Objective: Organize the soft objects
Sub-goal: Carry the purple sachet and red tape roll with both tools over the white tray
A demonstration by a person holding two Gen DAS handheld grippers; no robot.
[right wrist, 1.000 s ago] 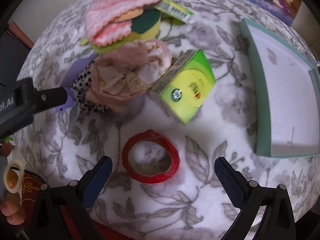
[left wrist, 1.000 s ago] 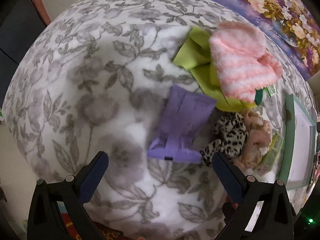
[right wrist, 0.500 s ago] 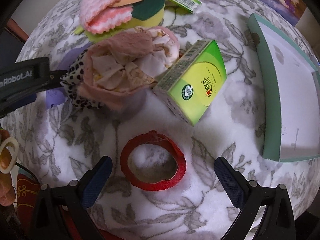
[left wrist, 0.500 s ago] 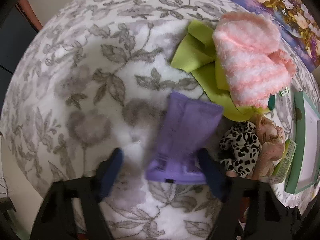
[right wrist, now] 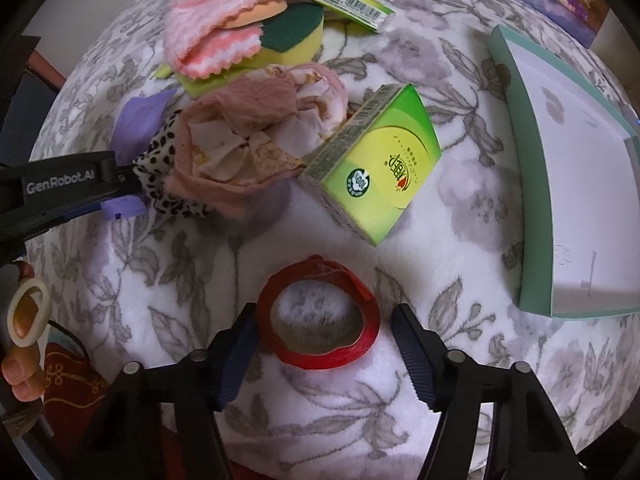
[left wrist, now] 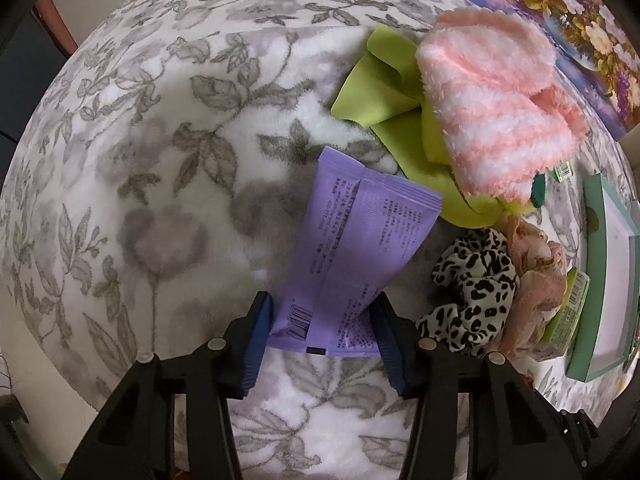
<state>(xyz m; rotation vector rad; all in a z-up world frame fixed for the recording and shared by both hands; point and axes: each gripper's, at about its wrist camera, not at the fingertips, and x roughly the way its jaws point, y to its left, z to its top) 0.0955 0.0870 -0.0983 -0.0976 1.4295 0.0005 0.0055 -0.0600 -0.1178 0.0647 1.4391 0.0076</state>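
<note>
A purple pouch (left wrist: 356, 240) lies on the floral fleece. Its near end sits between the blue pads of my left gripper (left wrist: 322, 308); the jaws are closing and both pads touch its sides. A red tape ring (right wrist: 318, 316) lies flat between the fingers of my right gripper (right wrist: 325, 312). Those jaws are closing too: the left pad is almost at the ring, while a gap shows at the right pad. The soft things lie beyond: a pink fluffy cloth (left wrist: 496, 120), a green cloth (left wrist: 372, 92), a leopard scrunchie (left wrist: 472, 280) and a pink scrunchie (right wrist: 248, 136).
A green carton (right wrist: 380, 172) leans against the pink scrunchie. A teal-rimmed white tray (right wrist: 520, 160) stands at the right. A yellow-green sponge (right wrist: 296, 36) lies under the pink cloth. The left gripper's body (right wrist: 60, 184) and a hand (right wrist: 24, 376) fill the left edge.
Both grippers have come down toward the fleece and their jaws have narrowed. The left pads now meet the purple pouch. The right fingers now flank the red tape ring.
</note>
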